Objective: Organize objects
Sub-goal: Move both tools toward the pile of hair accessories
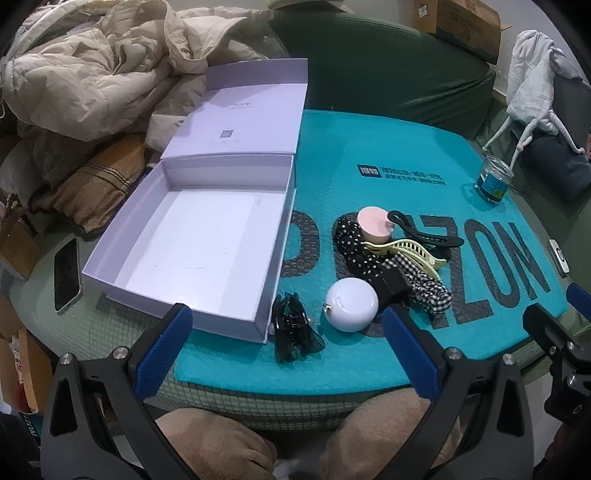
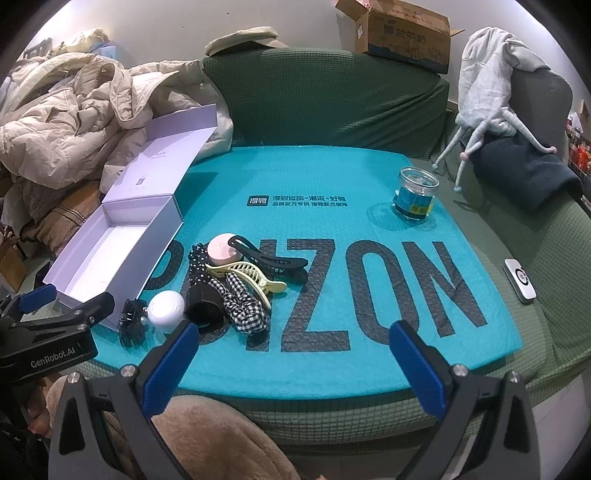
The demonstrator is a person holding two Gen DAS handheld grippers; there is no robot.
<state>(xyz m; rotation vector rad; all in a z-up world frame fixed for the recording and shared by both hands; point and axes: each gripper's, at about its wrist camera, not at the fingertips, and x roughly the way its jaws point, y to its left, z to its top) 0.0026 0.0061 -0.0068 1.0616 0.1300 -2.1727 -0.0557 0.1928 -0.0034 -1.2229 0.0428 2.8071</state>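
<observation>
- The left gripper (image 1: 286, 349) hangs tilted down over the near edge of a teal padded mailer (image 2: 354, 173), jaws spread wide and holding nothing.
- The right gripper (image 2: 293, 356) sits just to its right at the same downward tilt, also released and empty, above the mailer's large dark lettering.
- The hair accessories lie heaped on the mailer's near left: a white ball (image 1: 352, 304), a black bow clip (image 1: 295, 334), a pink round case (image 1: 375, 225), a cream claw clip (image 1: 410, 254), a black flat clip (image 1: 424, 230), and polka-dot and gingham scrunchies (image 1: 417, 284).
- An open white box (image 1: 192, 251), lid propped back, stands empty just left of the heap; a phone (image 1: 66, 275) lies further left.
- A glass jar (image 2: 415, 194) stands on the far right of the mailer.
- Behind, a green-covered sofa (image 2: 332, 99) carries a beige puffer coat (image 2: 74, 122) on the left and a cardboard box (image 2: 402, 33) on top.
</observation>
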